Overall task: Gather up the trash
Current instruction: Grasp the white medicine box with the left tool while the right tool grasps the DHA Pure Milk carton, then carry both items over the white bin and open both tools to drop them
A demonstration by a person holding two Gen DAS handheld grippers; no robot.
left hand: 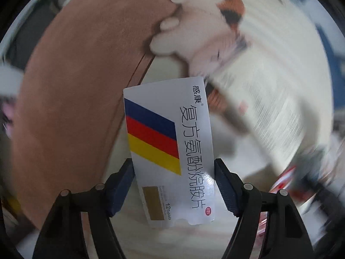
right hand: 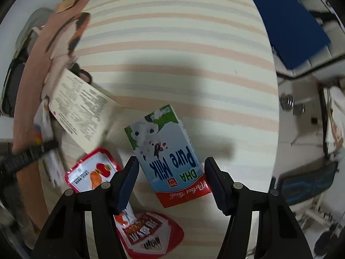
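A white medicine box (left hand: 170, 151) with blue, red and yellow stripes stands upright between the fingers of my left gripper (left hand: 173, 161). Both pads press on its sides, and it stays sharp while the background smears. In the right wrist view a blue and white "Pure Milk" carton (right hand: 168, 157) lies tilted on the striped bedsheet (right hand: 172, 43). My right gripper (right hand: 171, 161) straddles it, pointing down. The right pad meets the carton's lower corner, and a thin gap shows at the left pad.
Two red snack packets (right hand: 92, 172) (right hand: 148, 235) lie beside and under the left finger of the right gripper. A printed paper leaflet (right hand: 79, 105) rests further left, also in the left view as a blurred leaflet (left hand: 269, 108). A pink cat-print cover (left hand: 75, 86) borders the sheet. A blue item (right hand: 286, 21) sits far right.
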